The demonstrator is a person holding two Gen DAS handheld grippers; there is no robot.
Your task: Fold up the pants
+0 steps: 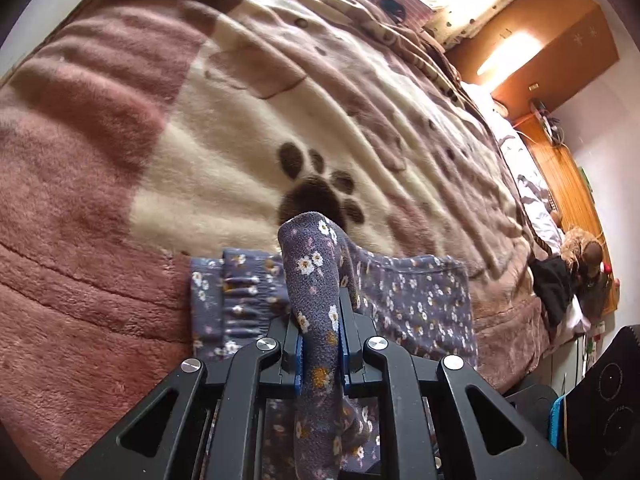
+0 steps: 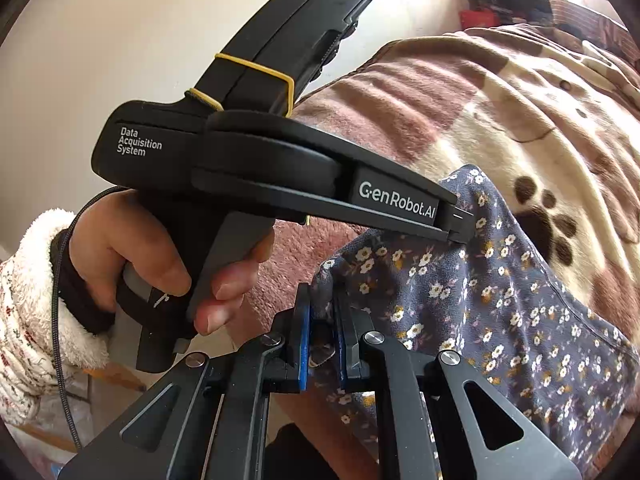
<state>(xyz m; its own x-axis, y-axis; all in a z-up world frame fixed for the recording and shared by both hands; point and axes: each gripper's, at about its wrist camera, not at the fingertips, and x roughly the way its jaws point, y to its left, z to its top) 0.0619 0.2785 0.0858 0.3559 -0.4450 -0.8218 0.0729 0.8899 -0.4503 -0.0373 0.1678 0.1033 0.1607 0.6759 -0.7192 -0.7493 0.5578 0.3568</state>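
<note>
The pants (image 1: 412,300) are grey-blue fleece with small white and yellow flowers, lying on a bed blanket (image 1: 224,160). My left gripper (image 1: 320,320) is shut on a raised fold of the pants, which stands up between its blue pads. In the right wrist view the pants (image 2: 500,300) spread to the right, and my right gripper (image 2: 320,320) is shut on a bunched edge of them. The left gripper's black body (image 2: 280,168) crosses that view, held by a person's hand (image 2: 160,264), its tip touching the pants.
The plush blanket is pink, cream and brown with a dark paw print (image 1: 316,192). A wooden headboard (image 1: 560,168), a stuffed toy (image 1: 584,256) and dark cloth (image 1: 556,284) lie at the bed's far right. A white wall (image 2: 100,40) stands to the left.
</note>
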